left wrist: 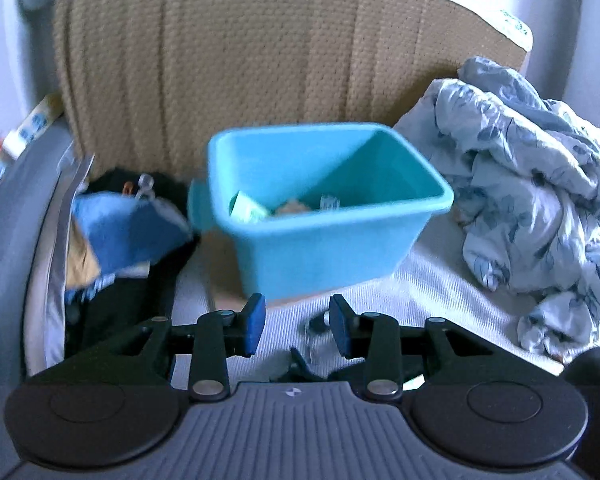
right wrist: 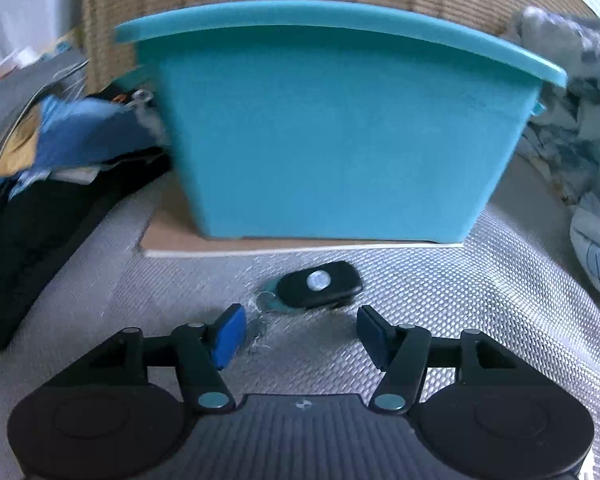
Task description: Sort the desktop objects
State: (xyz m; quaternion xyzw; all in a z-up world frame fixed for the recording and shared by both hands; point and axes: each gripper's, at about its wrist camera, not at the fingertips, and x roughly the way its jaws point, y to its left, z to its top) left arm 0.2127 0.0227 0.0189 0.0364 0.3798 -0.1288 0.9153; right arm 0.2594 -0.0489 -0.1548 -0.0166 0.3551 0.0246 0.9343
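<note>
The teal bin [left wrist: 324, 200] sits on a flat tan board [right wrist: 172, 236] laid over a woven grey-white surface, prob. so it stays level on the soft ground; a ribbed tan panel [left wrist: 260, 60] stands behind it.

Right gripper [right wrist: 298, 334] hangs low w/ fingers spread wide and empty, aimed at a small black oval gadget [right wrist: 320, 284] w/ a silver button. The gadget lies just ahead of the fingertips, near the board's front edge, partly on a small teal disc [right wrist: 270, 302]. Likely next pick.

Left gripper [left wrist: 296, 324] is also spread and holds nothing.

Left view looks down into the bin: a few small items at the bottom, too blurred to name. Right view shows only the outer wall. Left view barely shows the gadget.

Crumpled floral cloth [left wrist: 540, 200] lies to the right, a blue-and-black clutter pile [left wrist: 120, 232] to the left.
</note>
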